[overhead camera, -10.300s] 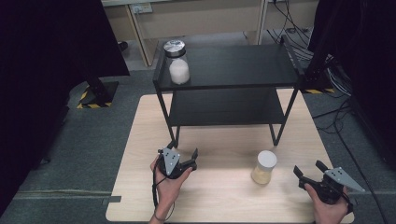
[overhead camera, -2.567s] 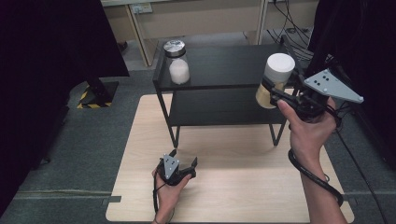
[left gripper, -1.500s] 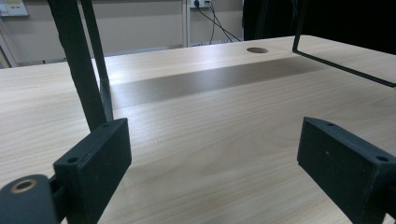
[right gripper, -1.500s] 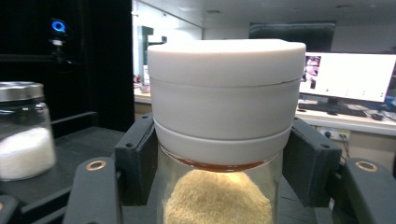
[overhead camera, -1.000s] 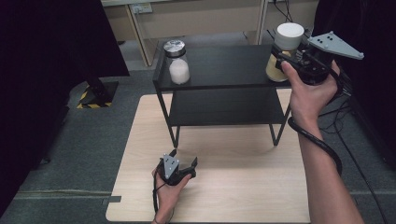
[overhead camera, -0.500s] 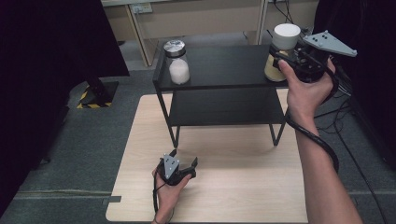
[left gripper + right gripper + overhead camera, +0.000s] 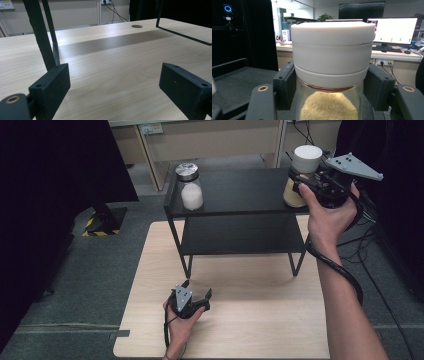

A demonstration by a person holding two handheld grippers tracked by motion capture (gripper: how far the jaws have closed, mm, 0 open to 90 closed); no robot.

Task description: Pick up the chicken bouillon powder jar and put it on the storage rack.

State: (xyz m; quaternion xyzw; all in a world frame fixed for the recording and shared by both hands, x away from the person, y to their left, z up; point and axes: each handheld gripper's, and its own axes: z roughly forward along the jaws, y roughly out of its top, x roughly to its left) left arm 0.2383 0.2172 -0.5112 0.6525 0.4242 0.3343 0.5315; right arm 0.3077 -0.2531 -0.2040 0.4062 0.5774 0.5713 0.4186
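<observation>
High view, left to right: left gripper [image 7: 199,298] resting on table [image 7: 250,330], jaws spread, empty. Right gripper [image 7: 300,182] pinching white-lidded jar [image 7: 302,175] at right end of top shelf [image 7: 240,190] (edge close). Risk: early release, jar tipping off.

Metal-lid jar [image 7: 188,186] on blk shelf [image 7: 240,195]

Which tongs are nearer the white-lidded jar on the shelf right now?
Right. The right tongs are clamped on the white-lidded jar at the top shelf's right end; the left tongs rest open on the table, far below and left of it.
</observation>
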